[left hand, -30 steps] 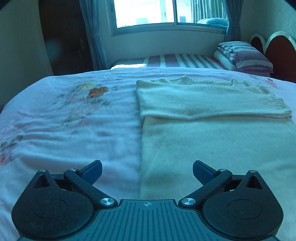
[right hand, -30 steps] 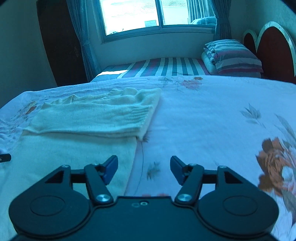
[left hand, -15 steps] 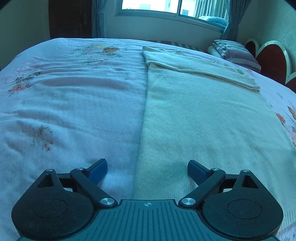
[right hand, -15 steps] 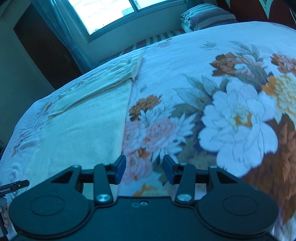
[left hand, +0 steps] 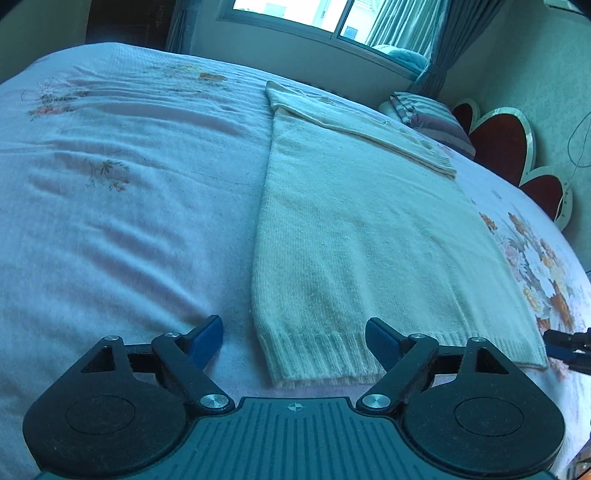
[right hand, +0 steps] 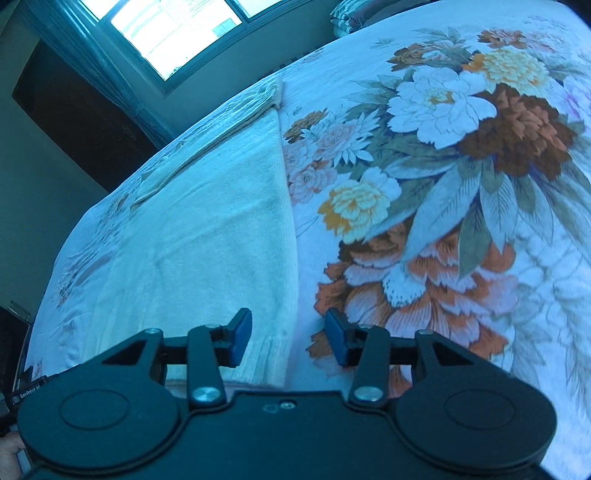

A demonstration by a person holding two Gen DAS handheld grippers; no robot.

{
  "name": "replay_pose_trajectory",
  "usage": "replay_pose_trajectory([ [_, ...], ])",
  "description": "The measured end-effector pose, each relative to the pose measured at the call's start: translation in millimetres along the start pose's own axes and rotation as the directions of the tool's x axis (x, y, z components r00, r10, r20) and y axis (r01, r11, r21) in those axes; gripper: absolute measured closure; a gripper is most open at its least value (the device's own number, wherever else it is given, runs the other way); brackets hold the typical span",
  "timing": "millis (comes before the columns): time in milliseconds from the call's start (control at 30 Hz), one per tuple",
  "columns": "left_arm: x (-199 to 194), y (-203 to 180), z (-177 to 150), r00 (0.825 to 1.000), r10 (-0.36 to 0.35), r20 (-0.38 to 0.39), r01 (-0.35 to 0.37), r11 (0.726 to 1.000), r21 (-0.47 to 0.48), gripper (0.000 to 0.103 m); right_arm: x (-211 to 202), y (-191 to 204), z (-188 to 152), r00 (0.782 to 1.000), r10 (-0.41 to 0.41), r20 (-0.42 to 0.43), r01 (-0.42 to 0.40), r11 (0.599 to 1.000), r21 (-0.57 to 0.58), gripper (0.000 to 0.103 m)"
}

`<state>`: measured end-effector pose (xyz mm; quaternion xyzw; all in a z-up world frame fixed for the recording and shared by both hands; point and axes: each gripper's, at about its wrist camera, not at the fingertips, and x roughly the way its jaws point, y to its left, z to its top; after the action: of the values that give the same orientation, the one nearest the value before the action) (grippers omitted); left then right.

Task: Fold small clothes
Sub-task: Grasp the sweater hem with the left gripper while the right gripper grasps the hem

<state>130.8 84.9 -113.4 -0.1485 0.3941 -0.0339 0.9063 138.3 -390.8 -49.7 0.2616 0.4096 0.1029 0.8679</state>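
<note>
A cream knitted sweater (left hand: 354,236) lies flat on the bed (left hand: 122,206), its sleeves folded across the far end and its ribbed hem (left hand: 325,354) nearest the tongs. The left tongs (left hand: 293,341) point down at a slant toward the bed and sit over the hem's left corner: that corner lies in the gap between the two blue pads, the left pad over bare pinkish bedspread and the right pad over the knit. Their jaws are closing but the pads press on nothing, so the tongs are released, with the hem corner below and between them. The right tongs (right hand: 289,341) are likewise tilted downward and rolled, so the bed runs on a slant in their view; they sit at the hem's opposite corner, with the sweater's right edge (right hand: 286,221) running away ahead from the gap. Their left pad is over the knit, their right pad over the large flower print (right hand: 443,192) of the bedspread. The jaws stand partly apart and grip nothing. At the right margin of the left wrist view, the tips of the right tongs show just beside the hem's far corner. At the lower left margin of the right wrist view, a bit of a hand (right hand: 9,448) shows beside a black part of the other tool. Beyond the sweater, far ahead of both tongs, are a window (right hand: 177,33) with curtains, a striped pillow (left hand: 432,123) and a scalloped headboard (left hand: 517,155).
</note>
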Motion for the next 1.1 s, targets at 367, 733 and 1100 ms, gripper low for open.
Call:
replay_pose_trajectory([
  [367, -3, 8, -12, 0.995, -0.104, 0.000, 0.103, 0.986, -0.129, 0.032, -8, -1, -20, 0.999, 0.038, 0.014, -0.039, 0.997, 0.072, 0.058],
  [733, 3, 21, -14, 0.984, -0.175, 0.038, 0.179, 0.959, -0.218, 0.040, -3, -14, -19, 0.992, 0.123, 0.020, -0.124, 0.972, 0.202, 0.059],
  [1100, 16, 32, -18, 0.955, -0.288, 0.066, 0.293, 0.899, -0.325, 0.040, 3, -22, -25, 0.979, 0.204, 0.008, -0.199, 0.942, 0.271, 0.076],
])
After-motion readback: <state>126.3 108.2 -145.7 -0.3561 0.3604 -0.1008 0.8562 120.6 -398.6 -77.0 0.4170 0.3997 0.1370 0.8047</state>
